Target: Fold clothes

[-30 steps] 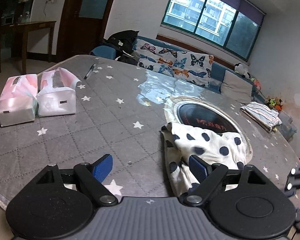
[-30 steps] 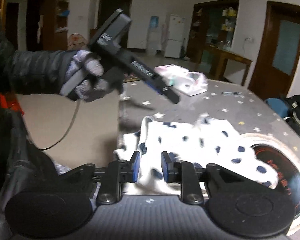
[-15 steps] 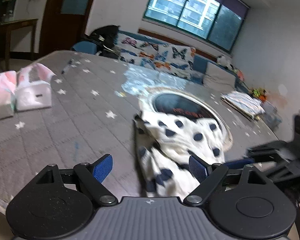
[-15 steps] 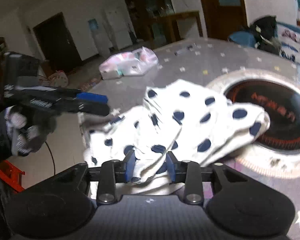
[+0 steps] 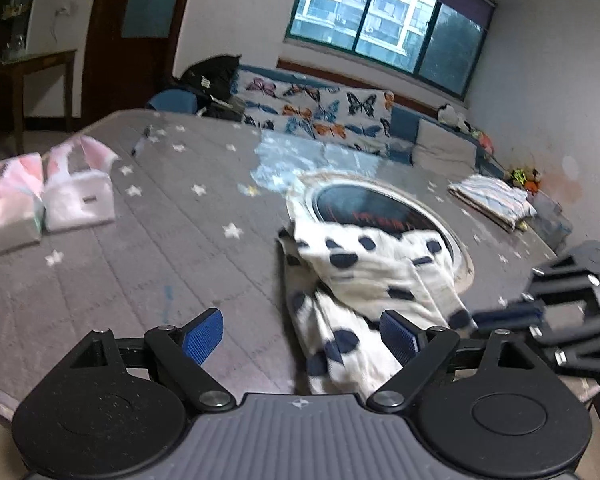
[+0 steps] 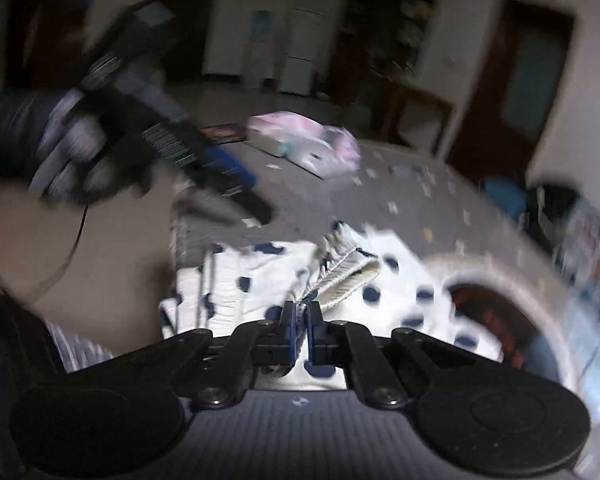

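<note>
- Grey star-print table (image 5: pixel 148 240) filled both views, with a round dark inset (image 5: pixel 380 216) set in it; the spotted garment (image 5: pixel 364 276) lay crumpled at the near edge, partly over that inset.
- Only the left wrist view showed the window (image 5: pixel 384 28), the butterfly sofa (image 5: pixel 320 114) and a folded striped cloth (image 5: pixel 492 200) at the far right of the table.
- Only the right wrist view showed the gloved left hand (image 6: pixel 72 160) and a fridge (image 6: pixel 300 52) behind.
- Left gripper (image 5: pixel 302 334) stood wide apart, nothing between its pads, hovering just left of the garment.
- Right gripper (image 6: pixel 301 316) was pinched closed on a bunched fold of the garment; in the left view it appeared only as a blurred black shape at the right edge.
- The right view was heavily smeared, so room details were hard to read.
- Two pink tissue packs (image 5: pixel 44 200) sat well apart from the garment on the table's left.
</note>
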Motion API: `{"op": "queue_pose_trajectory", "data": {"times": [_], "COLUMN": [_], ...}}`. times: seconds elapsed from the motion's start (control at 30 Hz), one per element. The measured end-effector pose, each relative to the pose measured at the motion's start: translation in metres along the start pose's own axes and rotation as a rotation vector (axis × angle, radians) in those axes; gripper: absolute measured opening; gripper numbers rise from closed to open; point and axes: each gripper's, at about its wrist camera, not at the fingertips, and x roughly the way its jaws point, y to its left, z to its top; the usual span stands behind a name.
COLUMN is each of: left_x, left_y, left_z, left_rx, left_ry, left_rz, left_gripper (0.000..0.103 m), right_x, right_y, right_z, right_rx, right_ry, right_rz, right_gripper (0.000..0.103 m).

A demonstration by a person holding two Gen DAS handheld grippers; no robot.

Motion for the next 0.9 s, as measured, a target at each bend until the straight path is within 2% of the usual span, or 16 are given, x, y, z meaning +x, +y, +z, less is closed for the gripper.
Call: {"op": "queue_pose_trajectory", "data": {"times": [0.1,0.17,0.27,0.37,0.53,0.7,0.77,0.83,0.87,0.9], "left_x": [-0.006,-0.01,-0.011,-0.008,0.0,0.007,0.008,0.009,0.008,0.007], "left_y": [0.005,0.009,0.012,0.012,0.003,-0.009,-0.011,-0.014,-0.014,-0.015], "left_z": [0.011,0.014,0.016,0.013,0.001,-0.012,-0.015,-0.017,-0.018,-0.019], "left_rx": [-0.003,-0.011,-0.015,-0.013,0.0,0.028,0.027,0.025,0.024,0.023], "left_ry": [-0.039,-0.057,-0.061,-0.045,0.005,0.061,0.082,0.1,0.106,0.111], "left_rz": [0.017,0.026,0.033,0.023,-0.021,-0.073,-0.096,-0.117,-0.126,-0.136], "left_gripper": [0.089,0.089,0.089,0.089,0.087,0.072,0.055,0.054,0.045,0.041], "right_x": [-0.003,-0.004,-0.008,-0.011,-0.012,-0.011,-0.008,-0.004,-0.003,-0.002], "right_y": [0.025,0.032,0.032,0.023,0.019,0.026,0.027,0.031,0.032,0.033], "right_z": [0.001,0.002,0.0,-0.001,-0.006,-0.01,-0.01,-0.01,-0.01,-0.01], "right_rx": [-0.168,-0.185,-0.146,-0.068,0.003,0.007,0.011,-0.007,-0.017,-0.025], "right_ry": [0.008,0.02,0.016,0.023,0.047,0.044,0.038,0.035,0.034,0.034], "right_rz": [0.02,0.071,0.084,0.079,0.085,0.1,0.1,0.089,0.082,0.077], "right_gripper": [0.005,0.008,0.013,0.025,0.025,0.029,0.035,0.035,0.035,0.035]}}
